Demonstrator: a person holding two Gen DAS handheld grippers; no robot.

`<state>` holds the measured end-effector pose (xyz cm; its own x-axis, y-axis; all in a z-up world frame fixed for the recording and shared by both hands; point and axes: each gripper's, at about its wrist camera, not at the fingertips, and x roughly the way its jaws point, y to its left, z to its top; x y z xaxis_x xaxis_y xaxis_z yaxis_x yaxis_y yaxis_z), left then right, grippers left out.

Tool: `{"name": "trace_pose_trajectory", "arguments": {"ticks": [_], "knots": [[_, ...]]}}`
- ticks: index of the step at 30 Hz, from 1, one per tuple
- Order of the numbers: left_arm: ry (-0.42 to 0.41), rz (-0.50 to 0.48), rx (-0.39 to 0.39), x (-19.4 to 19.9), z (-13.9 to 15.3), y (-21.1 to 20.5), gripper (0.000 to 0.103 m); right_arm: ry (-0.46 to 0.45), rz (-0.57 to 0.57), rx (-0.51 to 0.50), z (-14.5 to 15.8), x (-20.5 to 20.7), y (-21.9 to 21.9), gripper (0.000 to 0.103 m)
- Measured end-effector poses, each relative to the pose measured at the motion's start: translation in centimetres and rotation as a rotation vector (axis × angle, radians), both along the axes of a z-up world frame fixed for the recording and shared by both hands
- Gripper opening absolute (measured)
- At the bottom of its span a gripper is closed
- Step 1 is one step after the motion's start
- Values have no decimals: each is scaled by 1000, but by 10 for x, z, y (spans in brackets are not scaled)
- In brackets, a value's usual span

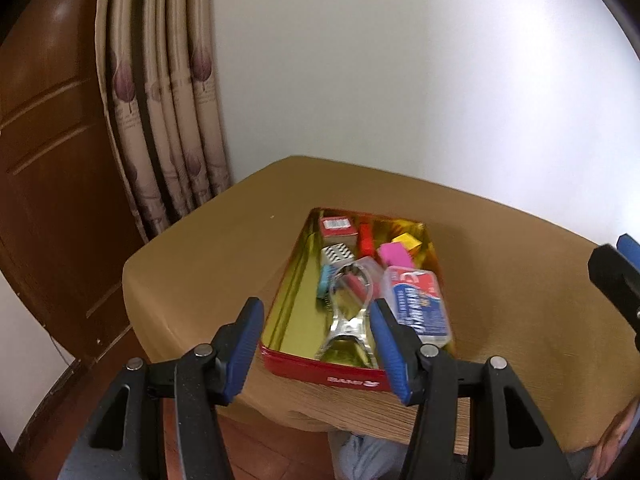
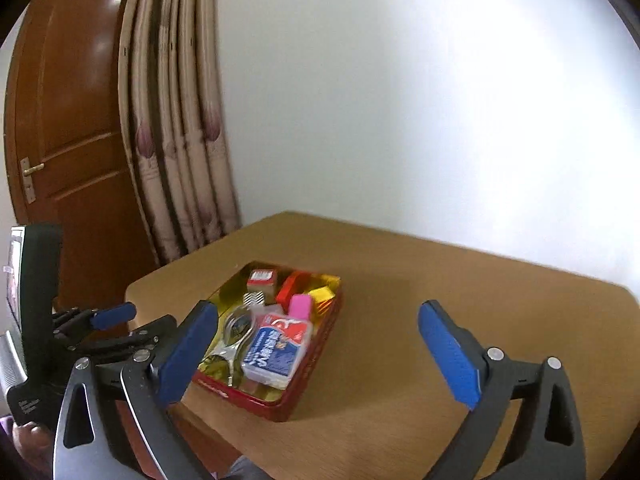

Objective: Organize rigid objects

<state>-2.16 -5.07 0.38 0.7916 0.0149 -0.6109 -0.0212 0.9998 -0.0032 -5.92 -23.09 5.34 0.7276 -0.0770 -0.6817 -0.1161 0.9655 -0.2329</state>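
Hovering empty and spread wide, my left tool (image 1: pixel 316 342) sat nearer the red tin (image 1: pixel 352 374), dead ahead; my right tool (image 2: pixel 320 356) gaped empty too.

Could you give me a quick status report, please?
Left gripper open, empty. Right gripper open, empty. Small items sit inside red tin on table. Nothing blocking.
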Motion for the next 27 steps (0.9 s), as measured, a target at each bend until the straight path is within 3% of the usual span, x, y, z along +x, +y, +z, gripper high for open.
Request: {"name": "trace_pose_trajectory", "arguments": {"ticks": [4, 10, 20, 27], "knots": [[-59, -4, 14, -18, 14, -6, 57, -108, -15, -30, 24, -20, 1, 102], [-127, -10, -4, -42, 35, 0, 57, -165, -52, -35, 51, -40, 1, 102], [-166, -12, -61, -58, 49, 9, 57, -122, -58, -84, 57, -52, 7, 102], [-161, -43, 21, -58, 47, -5, 57, -93, -49, -96, 47, -48, 9, 102]]}}
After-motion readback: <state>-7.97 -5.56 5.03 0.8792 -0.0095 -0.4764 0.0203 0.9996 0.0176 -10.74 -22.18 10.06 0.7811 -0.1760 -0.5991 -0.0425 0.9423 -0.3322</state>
